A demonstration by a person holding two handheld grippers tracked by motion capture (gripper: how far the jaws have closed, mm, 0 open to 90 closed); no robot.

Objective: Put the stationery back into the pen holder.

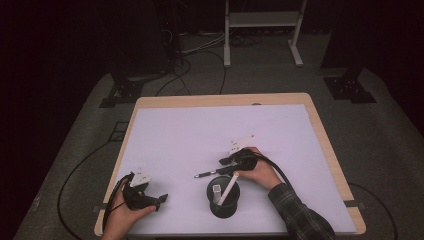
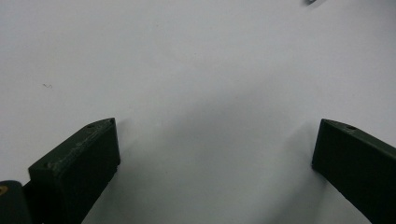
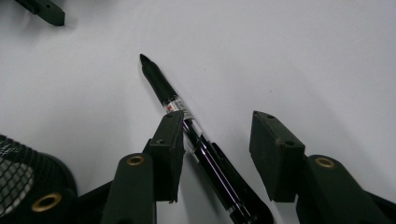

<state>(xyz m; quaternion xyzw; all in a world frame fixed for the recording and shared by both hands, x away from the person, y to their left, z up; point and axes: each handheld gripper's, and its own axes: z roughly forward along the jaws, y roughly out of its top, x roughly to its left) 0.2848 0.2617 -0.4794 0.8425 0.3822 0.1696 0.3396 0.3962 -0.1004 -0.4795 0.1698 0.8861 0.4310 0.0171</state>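
Here, pen (image 3: 187, 122): flat on the bench (image 1: 190, 130) beside the cup (image 1: 223, 196), between the right gripper (image 3: 219, 140) jaws; half-wide, not yet pinching, likely lining up a pick
Left gripper (image 2: 215, 149): wide, empty; parked aside

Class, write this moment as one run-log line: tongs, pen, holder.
right tongs: open astride black pen, lying on table | left tongs: open | mesh holder: upright, white items inside

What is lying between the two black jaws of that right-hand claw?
A black pen lies on the white table between the jaws of the right claw, close against one jaw and apart from the other. The right gripper view shows it.
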